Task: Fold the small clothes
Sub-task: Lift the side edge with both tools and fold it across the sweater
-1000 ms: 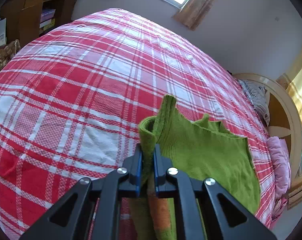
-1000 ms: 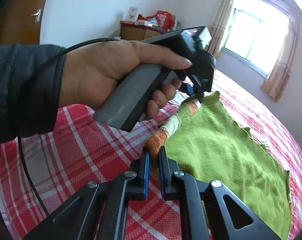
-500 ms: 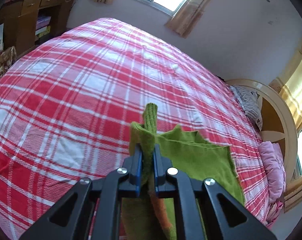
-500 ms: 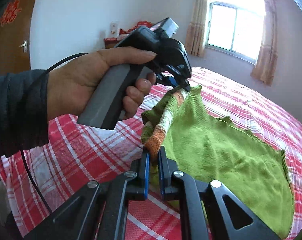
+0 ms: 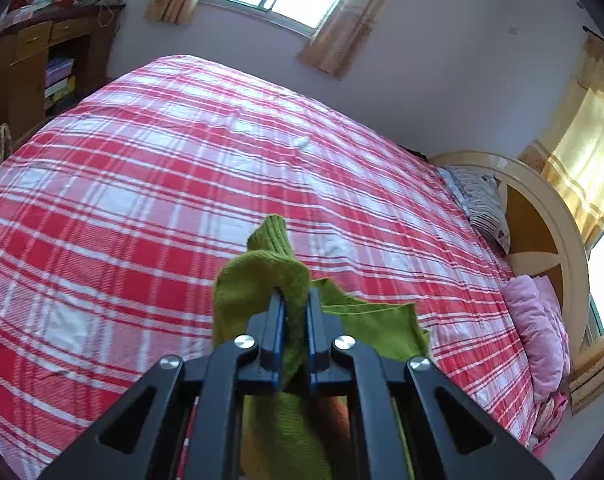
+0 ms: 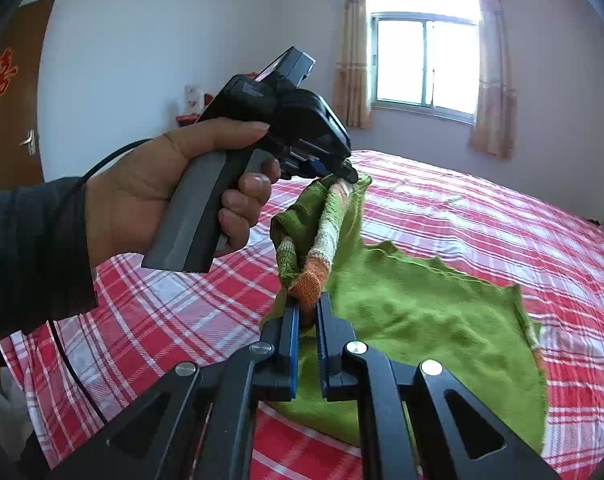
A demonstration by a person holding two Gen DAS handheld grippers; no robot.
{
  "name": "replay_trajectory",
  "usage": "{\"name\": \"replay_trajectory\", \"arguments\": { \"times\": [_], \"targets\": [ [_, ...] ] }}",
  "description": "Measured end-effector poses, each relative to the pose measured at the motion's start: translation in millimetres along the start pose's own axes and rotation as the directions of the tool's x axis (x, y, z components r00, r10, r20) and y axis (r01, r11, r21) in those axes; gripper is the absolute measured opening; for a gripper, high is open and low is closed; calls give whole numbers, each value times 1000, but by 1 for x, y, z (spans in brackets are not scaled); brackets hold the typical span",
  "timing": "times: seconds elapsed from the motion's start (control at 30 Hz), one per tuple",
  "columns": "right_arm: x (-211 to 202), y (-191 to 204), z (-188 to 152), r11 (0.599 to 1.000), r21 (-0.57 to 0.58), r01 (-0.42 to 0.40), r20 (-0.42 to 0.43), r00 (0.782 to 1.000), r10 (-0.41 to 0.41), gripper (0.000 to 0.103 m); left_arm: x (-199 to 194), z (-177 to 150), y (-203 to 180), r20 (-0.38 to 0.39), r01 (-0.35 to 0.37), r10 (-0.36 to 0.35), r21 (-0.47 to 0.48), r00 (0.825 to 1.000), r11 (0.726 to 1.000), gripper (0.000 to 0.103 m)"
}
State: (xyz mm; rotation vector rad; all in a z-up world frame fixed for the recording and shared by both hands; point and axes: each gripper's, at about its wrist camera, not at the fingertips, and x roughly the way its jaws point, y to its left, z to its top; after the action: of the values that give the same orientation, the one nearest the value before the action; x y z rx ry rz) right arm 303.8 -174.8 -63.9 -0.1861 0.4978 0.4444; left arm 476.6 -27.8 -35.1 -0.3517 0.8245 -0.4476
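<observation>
A small green knitted garment with an orange and white striped cuff is partly lifted off the red plaid bed. My right gripper is shut on the orange cuff end. My left gripper, held by a hand, is shut on the other end of the same edge, higher and farther away. In the left wrist view the left gripper pinches a green fold that bulges over its tips. The rest of the garment lies spread on the bed to the right.
The plaid bed stretches wide ahead. Pillows and pink bedding lie by the round headboard at right. A wooden shelf unit stands at far left. Windows with curtains line the far wall; a door is at left.
Both grippers have risen and moved along the bed, lifting the striped edge higher. More of the garment hangs off the bed, and the fold now bulges over the left gripper's tips.
</observation>
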Motion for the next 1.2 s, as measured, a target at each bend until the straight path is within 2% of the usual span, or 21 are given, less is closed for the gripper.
{"name": "replay_trajectory", "arguments": {
  "times": [0.53, 0.97, 1.2],
  "targets": [
    [-41, -67, -27, 987, 152, 45, 3, 999, -46, 6, 51, -12, -89, -78, 46, -37, 107, 996, 993, 9],
    [-65, -127, -66, 948, 297, 110, -33, 994, -105, 6, 107, -38, -160, -177, 96, -62, 192, 982, 977, 9],
    [-71, -149, -89, 920, 370, 129, -61, 992, -115, 6, 138, -61, -189, -229, 101, -42, 251, 972, 963, 9]
  ]
}}
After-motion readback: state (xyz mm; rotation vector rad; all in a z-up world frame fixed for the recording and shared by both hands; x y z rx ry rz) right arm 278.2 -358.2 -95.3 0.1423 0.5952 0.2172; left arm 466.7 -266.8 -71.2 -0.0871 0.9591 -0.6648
